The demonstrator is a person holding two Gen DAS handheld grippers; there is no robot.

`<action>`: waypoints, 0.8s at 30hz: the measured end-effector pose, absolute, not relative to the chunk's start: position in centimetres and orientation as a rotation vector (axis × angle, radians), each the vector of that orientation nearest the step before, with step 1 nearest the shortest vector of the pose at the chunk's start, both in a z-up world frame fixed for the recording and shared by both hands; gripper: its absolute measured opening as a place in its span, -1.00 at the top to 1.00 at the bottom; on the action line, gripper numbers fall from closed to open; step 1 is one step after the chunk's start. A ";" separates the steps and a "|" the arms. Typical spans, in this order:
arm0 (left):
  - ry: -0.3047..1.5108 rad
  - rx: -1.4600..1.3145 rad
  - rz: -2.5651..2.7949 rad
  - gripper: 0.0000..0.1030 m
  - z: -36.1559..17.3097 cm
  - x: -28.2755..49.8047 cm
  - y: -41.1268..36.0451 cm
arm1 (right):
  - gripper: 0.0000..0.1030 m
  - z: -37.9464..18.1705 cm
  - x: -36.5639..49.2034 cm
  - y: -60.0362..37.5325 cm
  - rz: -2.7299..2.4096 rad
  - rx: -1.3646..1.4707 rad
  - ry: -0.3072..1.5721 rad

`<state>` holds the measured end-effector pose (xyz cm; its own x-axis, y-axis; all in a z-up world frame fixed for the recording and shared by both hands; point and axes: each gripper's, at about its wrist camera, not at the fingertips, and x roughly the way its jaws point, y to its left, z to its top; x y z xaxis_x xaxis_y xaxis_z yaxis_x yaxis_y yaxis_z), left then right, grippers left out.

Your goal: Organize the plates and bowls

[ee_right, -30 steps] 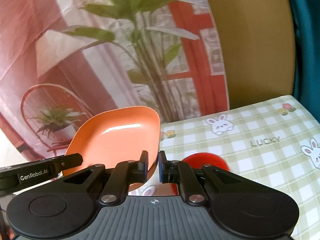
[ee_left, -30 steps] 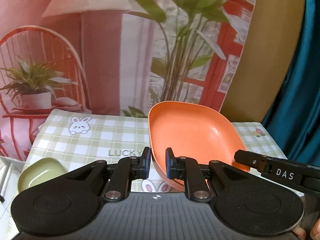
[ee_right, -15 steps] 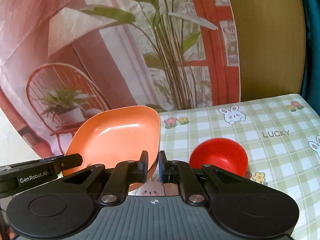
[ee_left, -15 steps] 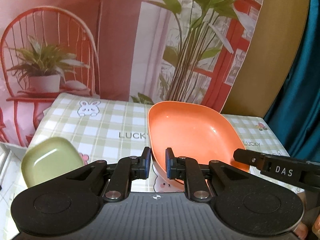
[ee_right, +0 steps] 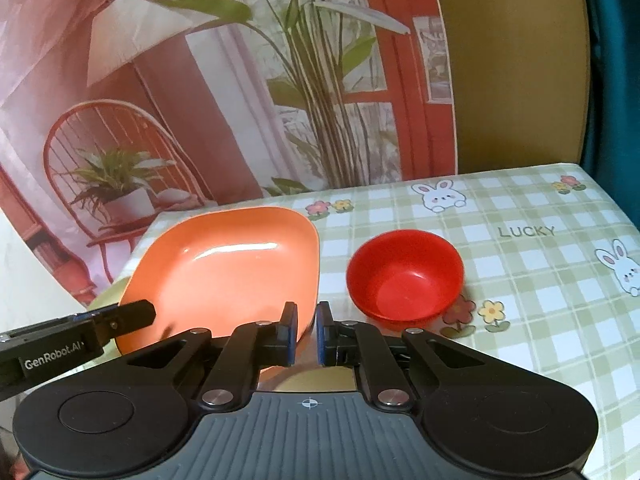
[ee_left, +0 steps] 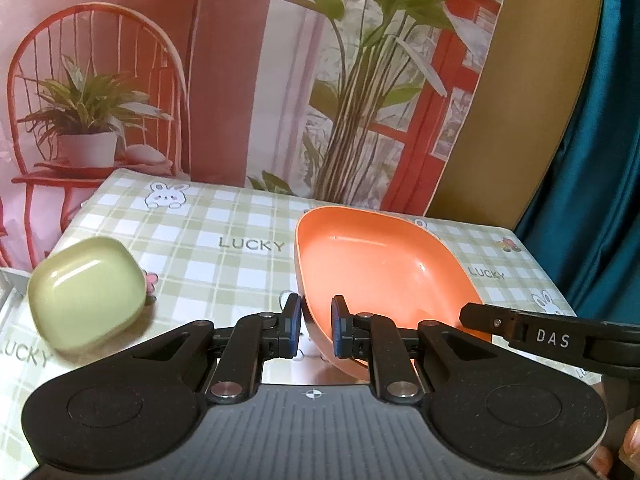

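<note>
Orange plate (ee_left: 380,276): squarish, shallow, glossy, likely light stiff plastic, slippery; best taken by the thin rim. Held tilted above the surface (ee_left: 224,240), left tongs (ee_left: 314,326) and right tongs (ee_right: 306,334) each clamped on a near rim edge. Green plate (ee_left: 86,294) at left, red bowl (ee_right: 404,276) at right, both resting on the checked bunny cloth. Printed backdrop (ee_left: 240,80) behind, teal curtain (ee_left: 600,160) beside.

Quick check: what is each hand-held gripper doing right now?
Left hand-held gripper: shut on the orange square plastic plate's rim.
Right hand-held gripper: shut on the same plate's opposite rim.
</note>
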<state>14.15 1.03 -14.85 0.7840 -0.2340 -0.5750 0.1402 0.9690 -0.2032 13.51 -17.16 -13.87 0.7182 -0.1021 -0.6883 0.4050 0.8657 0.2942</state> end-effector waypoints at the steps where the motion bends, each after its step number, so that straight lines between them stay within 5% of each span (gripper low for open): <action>1: 0.641 -0.155 -0.205 0.67 -15.0 13.9 0.9 | 0.83 -13.9 13.2 -17.2 -0.293 0.445 0.722; 24: 0.721 -0.155 -0.249 0.66 -17.5 10.6 -1.3 | 0.83 -15.1 8.0 -18.2 -0.291 0.392 0.750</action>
